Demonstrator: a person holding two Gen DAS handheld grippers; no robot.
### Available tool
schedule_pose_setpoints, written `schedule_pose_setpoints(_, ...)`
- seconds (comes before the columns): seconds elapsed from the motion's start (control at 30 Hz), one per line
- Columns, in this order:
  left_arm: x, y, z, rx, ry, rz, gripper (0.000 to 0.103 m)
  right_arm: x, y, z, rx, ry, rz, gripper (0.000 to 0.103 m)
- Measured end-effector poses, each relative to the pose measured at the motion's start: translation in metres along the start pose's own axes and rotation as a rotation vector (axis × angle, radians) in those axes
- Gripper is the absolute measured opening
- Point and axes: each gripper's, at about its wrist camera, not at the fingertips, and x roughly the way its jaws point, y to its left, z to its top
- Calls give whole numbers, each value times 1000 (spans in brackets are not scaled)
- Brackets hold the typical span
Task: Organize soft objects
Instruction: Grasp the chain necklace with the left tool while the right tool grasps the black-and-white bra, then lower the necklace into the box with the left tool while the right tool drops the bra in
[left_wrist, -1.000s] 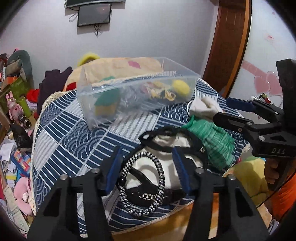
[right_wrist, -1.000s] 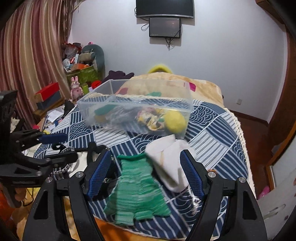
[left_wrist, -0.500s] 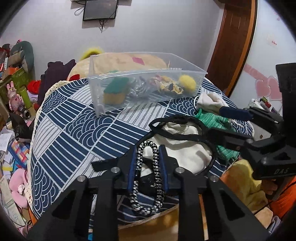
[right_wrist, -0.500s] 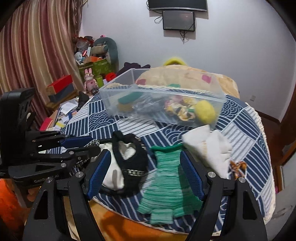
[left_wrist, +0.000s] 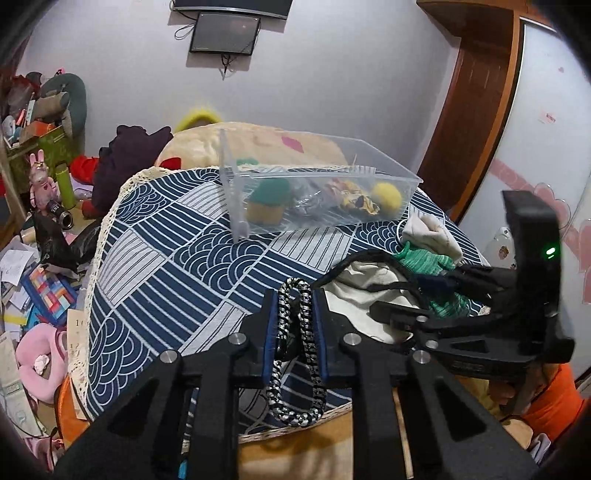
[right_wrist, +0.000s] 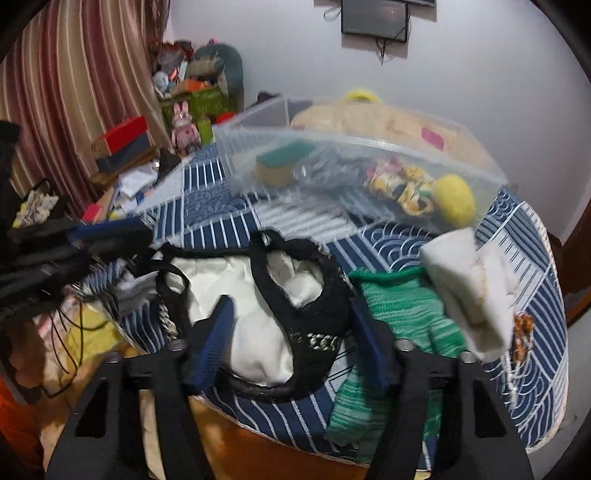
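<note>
Left gripper (left_wrist: 295, 332) clamped on braided cord loop (left_wrist: 297, 354), pinched between pads, lower end dangling below. Light, limp, grippy; best held mid-loop. Right gripper (right_wrist: 291, 343) spread wide around cream bag (right_wrist: 255, 317), ahead of clear bin (right_wrist: 354, 173).

Braided cord (left_wrist: 297, 354): middle stretch hidden between the left gripper's (left_wrist: 294, 332) jaws.
Green knit glove (left_wrist: 428, 266): partly covered by the right gripper (left_wrist: 417, 295) in the left wrist view.
Clear bin (right_wrist: 354, 147): smeared by motion blur in the right wrist view; contents hard to tell.
Left gripper, right wrist view: blurred, cut by left edge.
Wall screen (right_wrist: 375, 16): top cropped.
</note>
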Motion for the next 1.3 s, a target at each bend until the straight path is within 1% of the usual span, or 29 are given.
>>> schedule_pose_setpoints(0.03, -1, 1, -1, -2, -1, 1, 18, 3, 1, -1, -4, 11, -5, 41)
schedule_pose_setpoints(0.1, -1, 3, -3, -2, -2, 1, 18, 8, 1, -3, -1, 21, -2, 34)
schedule_pose_setpoints(0.13, -1, 3, -3, -3, -3, 3, 18, 6, 0, -3, 3, 15, -2, 27)
schedule_pose_setpoints(0.23, -2, 5, -4, -9, -4, 7, 18, -3, -2, 0, 15, -4, 3, 21)
schedule_pose_setpoints(0.33, -4, 7, -2, -16, -15, 14, 18, -15, -3, 5, 14, -43, -7, 19)
schedule_pose_setpoints(0.47, -9, 8, 6, -15, -37, 23, 18, -34, -4, 14, 5, -110, -36, 18)
schedule_pose_setpoints(0.53, -10, 7, 10, -12, -48, 26, 18, -42, -6, 20, 10, -138, -38, 18)
schedule_pose_setpoints(0.67, -12, 7, 22, -13, -80, 29, 18, -56, -14, 32, 30, -197, -50, 18)
schedule_pose_setpoints(0.87, -9, 9, 49, -27, -124, 23, 18, -77, -37, 55, 65, -284, -103, 18)
schedule_pose_setpoints(1.03, -2, 9, 71, -26, -150, 38, 18, -89, -52, 74, 82, -341, -163, 18)
schedule_pose_setpoints(1.17, 9, 8, 90, -27, -162, 52, 18, -89, -61, 86, 90, -364, -192, 18)
schedule_pose_setpoints(1.3, 24, 9, 105, -25, -158, 72, 18, -83, -69, 98, 91, -377, -234, 18)
